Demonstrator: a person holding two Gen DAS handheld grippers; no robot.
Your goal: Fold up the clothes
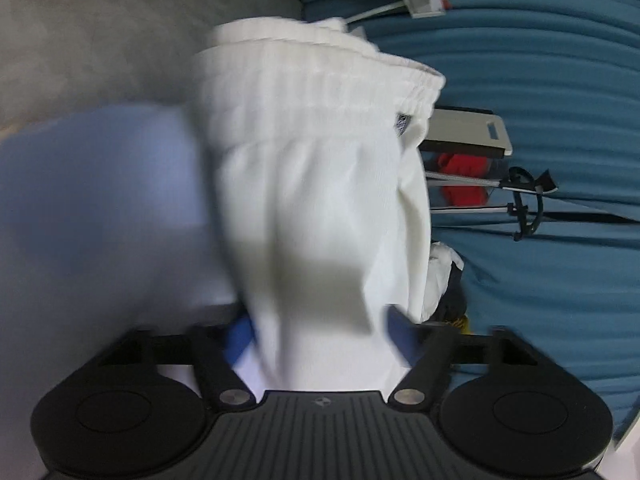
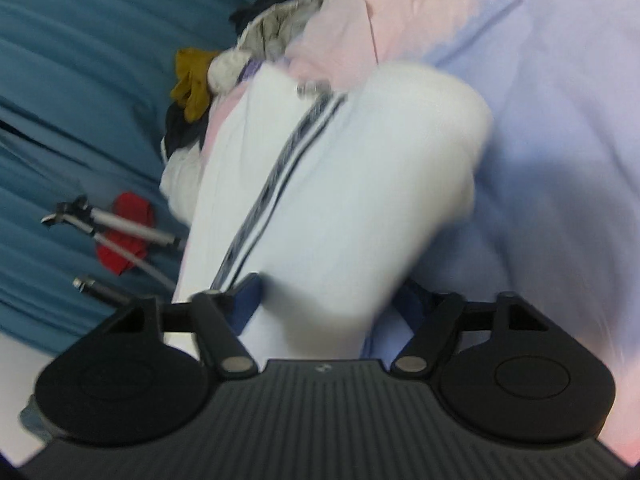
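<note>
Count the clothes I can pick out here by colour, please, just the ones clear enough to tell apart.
White: 1, the white trousers with the dark side stripe, gripped by both grippers
Red: 1, the red garment
Mustard yellow: 1, the mustard piece
Total: 3; the rest of the pile is too jumbled to count.

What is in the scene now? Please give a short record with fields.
garment: white trousers, elastic waistband away from the left camera, dark side stripe in the right view
left gripper: shut on trousers
right gripper: shut on trousers
surface: pale sheet
background: blue curtain, tripod, red cloth, clothes pile
image: blurred
</note>
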